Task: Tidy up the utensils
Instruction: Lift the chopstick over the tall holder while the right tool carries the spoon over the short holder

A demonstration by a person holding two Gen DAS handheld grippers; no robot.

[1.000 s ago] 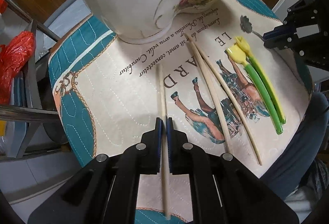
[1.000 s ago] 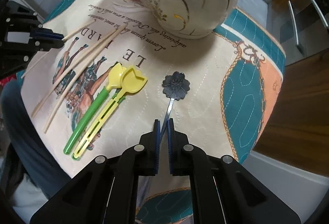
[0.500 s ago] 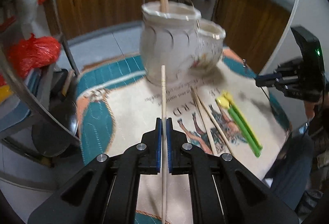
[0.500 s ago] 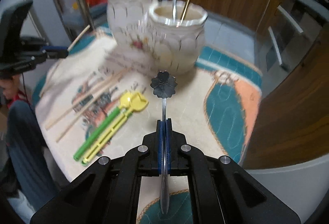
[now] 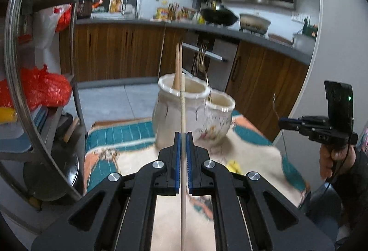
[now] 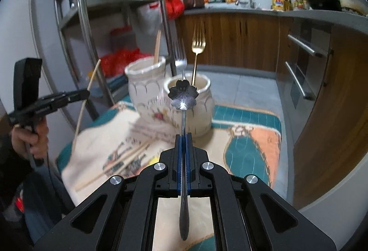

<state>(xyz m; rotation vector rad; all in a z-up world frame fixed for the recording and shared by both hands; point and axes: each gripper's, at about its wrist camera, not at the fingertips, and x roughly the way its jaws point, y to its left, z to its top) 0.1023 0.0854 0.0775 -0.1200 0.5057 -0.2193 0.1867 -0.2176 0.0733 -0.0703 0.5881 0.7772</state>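
Wooden chopstick upright in left gripper; spoon bowl-up in right gripper

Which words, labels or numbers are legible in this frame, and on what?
None can be read for certain.
Printed lettering on the table mat: motion-blurred, unreadable.
Embossed letters on the body of the right gripper: too small to read.
Label on the yellow bottle: too small to read.

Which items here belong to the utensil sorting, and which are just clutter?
Job: chopstick in left gripper; flower-head spoon in right gripper; two ceramic jars; loose chopsticks.
Clutter: red bags; wok; metal rack.
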